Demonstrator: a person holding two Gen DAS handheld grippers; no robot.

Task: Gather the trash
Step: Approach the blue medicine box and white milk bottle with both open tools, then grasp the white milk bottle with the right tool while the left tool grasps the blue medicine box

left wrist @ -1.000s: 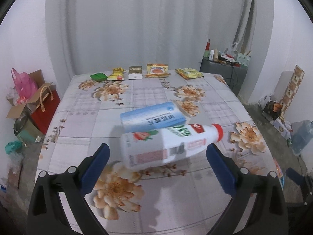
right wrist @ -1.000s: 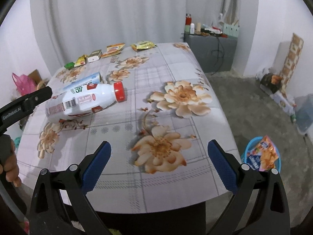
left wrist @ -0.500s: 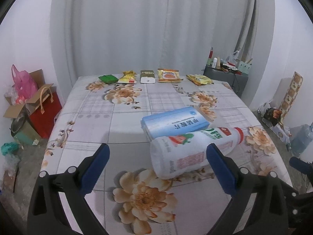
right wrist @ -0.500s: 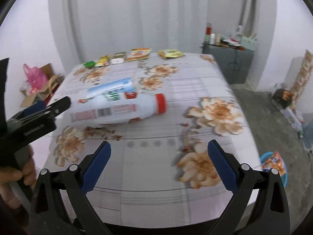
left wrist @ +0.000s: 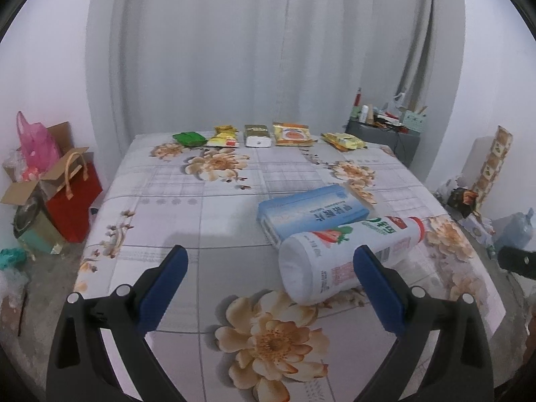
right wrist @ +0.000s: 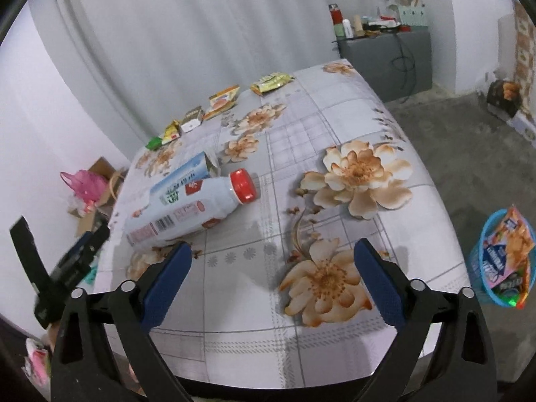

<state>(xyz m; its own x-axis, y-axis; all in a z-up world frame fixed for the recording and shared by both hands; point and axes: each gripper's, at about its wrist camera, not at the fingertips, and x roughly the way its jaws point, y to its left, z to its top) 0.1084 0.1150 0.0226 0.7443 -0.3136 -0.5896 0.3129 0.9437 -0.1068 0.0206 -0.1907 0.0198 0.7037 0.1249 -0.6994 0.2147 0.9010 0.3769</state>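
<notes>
Now both grippers, left gripper [left wrist: 269, 279] and right gripper [right wrist: 272, 268], hover with jaws wide and empty; a white bottle [left wrist: 348, 256] lies on the flowered tabletop [left wrist: 160, 201], touching a blue carton [left wrist: 313, 212].

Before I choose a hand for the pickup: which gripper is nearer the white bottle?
Left. The left gripper has its right finger overlapping the white bottle's base end. The right gripper sits off toward the table's edge, bottle ahead to its left.
</notes>
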